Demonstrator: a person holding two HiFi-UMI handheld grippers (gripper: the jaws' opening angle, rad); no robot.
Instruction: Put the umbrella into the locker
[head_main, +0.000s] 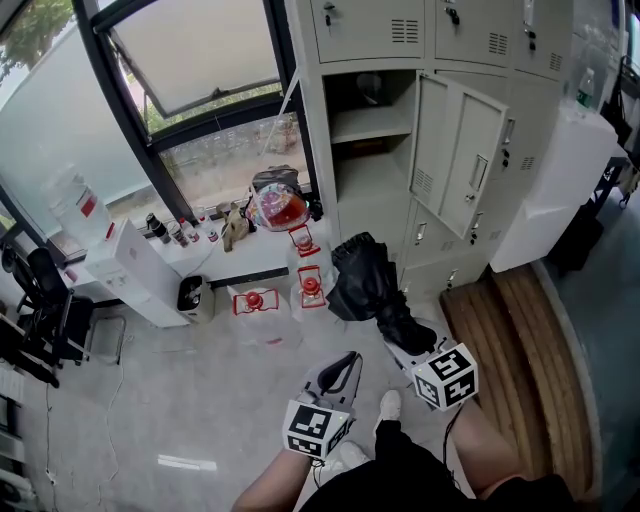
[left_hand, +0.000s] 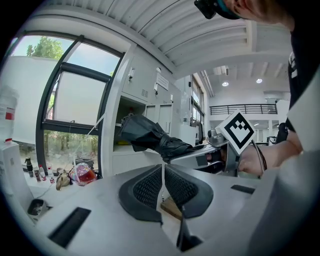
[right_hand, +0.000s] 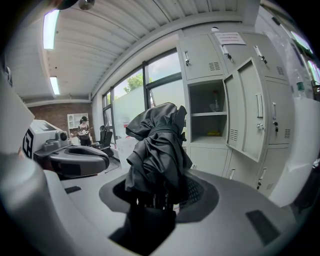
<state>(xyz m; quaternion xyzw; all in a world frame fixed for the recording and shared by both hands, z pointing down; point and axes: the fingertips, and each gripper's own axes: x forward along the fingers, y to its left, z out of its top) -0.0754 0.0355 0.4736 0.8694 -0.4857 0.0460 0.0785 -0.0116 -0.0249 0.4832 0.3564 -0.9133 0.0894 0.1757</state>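
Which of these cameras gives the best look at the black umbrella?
The right gripper view. The folded umbrella fills its middle, pinched in the right claw, its cloth folds plain. The head view shows it from above, smaller, pointing toward the lockers. The left gripper view shows it sideways, farther off.

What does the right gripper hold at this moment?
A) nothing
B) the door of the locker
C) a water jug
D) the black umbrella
D: the right gripper is closed on the folded black umbrella, which sticks out from between its jaws.
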